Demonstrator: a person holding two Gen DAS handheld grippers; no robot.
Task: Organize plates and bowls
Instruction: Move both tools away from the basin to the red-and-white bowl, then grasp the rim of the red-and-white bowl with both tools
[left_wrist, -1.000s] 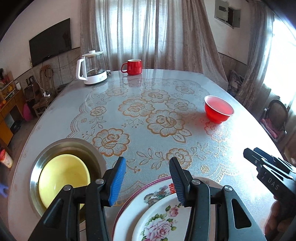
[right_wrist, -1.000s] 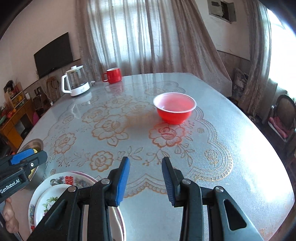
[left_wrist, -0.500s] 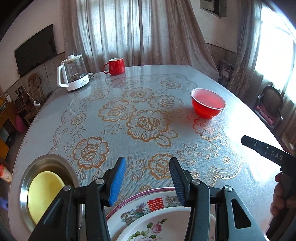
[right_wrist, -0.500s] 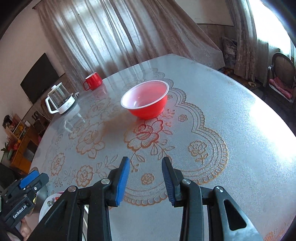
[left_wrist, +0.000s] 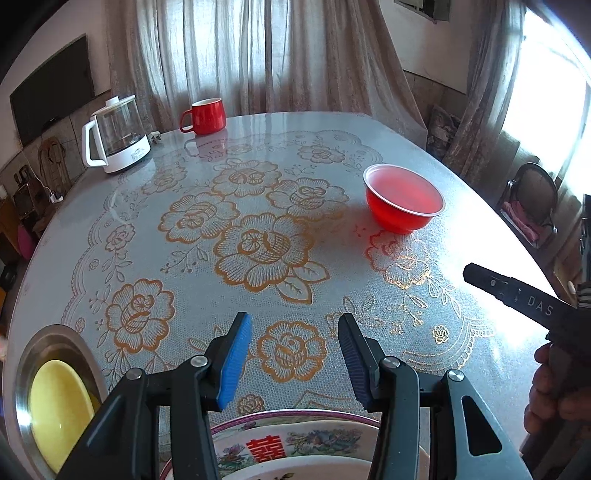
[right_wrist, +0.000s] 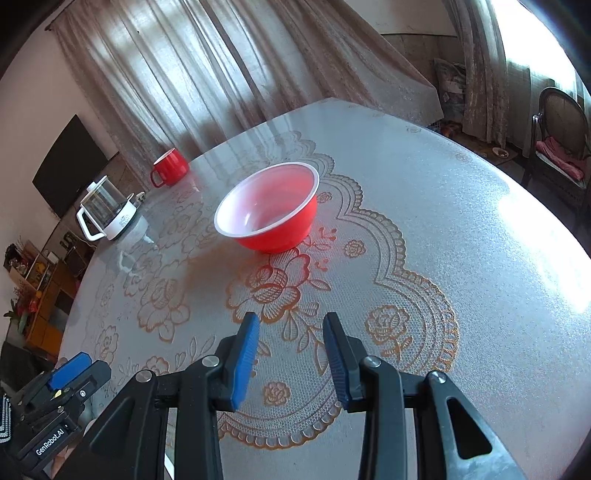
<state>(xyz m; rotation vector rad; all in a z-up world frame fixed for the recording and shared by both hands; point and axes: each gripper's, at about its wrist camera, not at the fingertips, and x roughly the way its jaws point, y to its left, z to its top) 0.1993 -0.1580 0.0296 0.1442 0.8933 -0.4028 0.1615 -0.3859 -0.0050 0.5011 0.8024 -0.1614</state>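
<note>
A red plastic bowl (left_wrist: 404, 201) stands upright on the table's right side; it also shows in the right wrist view (right_wrist: 271, 218), ahead of my right gripper (right_wrist: 290, 332), which is open and empty above the tablecloth. My left gripper (left_wrist: 293, 332) is open and empty, above the far rim of a floral plate (left_wrist: 295, 439) that has a smaller white plate stacked on it. A yellow bowl (left_wrist: 55, 410) sits inside a steel bowl (left_wrist: 55, 338) at the near left. The right gripper's body (left_wrist: 524, 299) shows at the left wrist view's right edge.
A glass kettle on a white base (left_wrist: 116, 134) and a red mug (left_wrist: 203, 116) stand at the table's far edge. The round table (left_wrist: 480, 236) has a lace-pattern cloth. A chair (right_wrist: 557, 136) stands off to the right. Curtains hang behind.
My right gripper has moved forward toward the red bowl, which now looks larger. My left gripper has drawn up and turned right; the plates and yellow bowl have slid lower and left in its view.
</note>
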